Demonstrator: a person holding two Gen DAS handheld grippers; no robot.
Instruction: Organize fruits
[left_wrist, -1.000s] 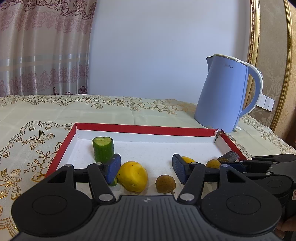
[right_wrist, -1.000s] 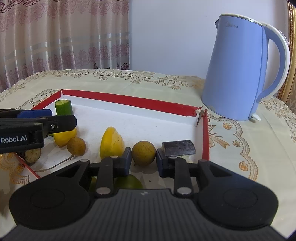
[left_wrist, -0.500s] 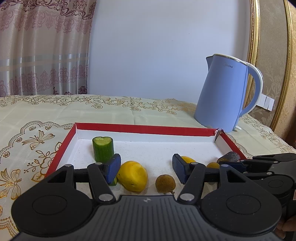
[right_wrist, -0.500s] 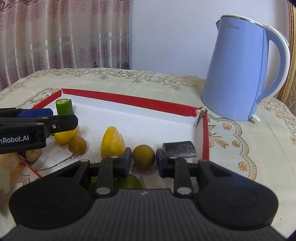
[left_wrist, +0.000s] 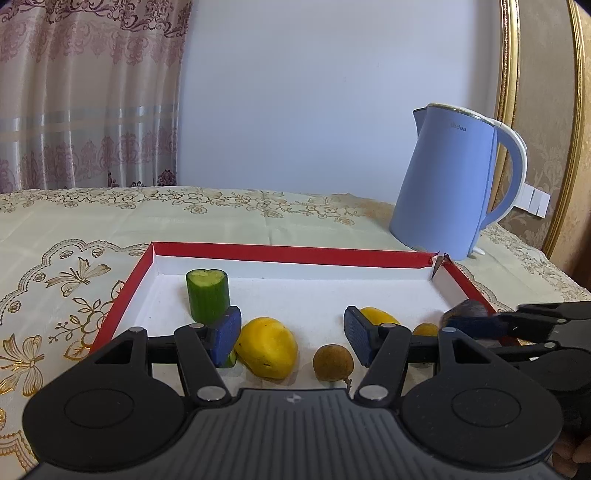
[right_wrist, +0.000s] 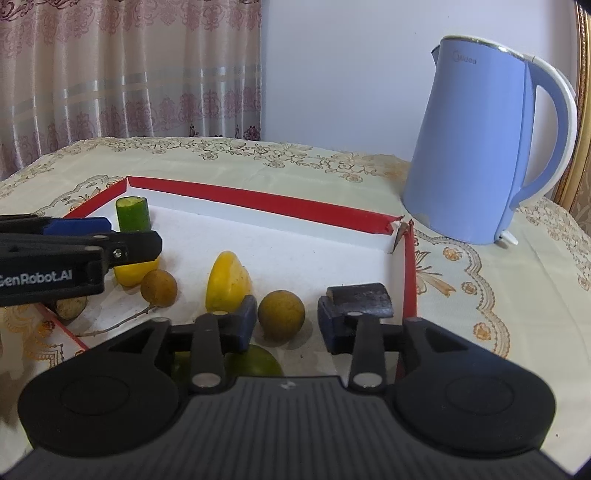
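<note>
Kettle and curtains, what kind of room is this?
Probably a room in a home, perhaps a dining room: a blue electric kettle stands on a table with an embroidered tablecloth, and patterned curtains hang behind.

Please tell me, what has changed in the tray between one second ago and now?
The right gripper jaws are opening around the round brown fruit, pads not pressing it. The left gripper stayed open and still. The cucumber piece, other fruits and the kettle did not move.
</note>
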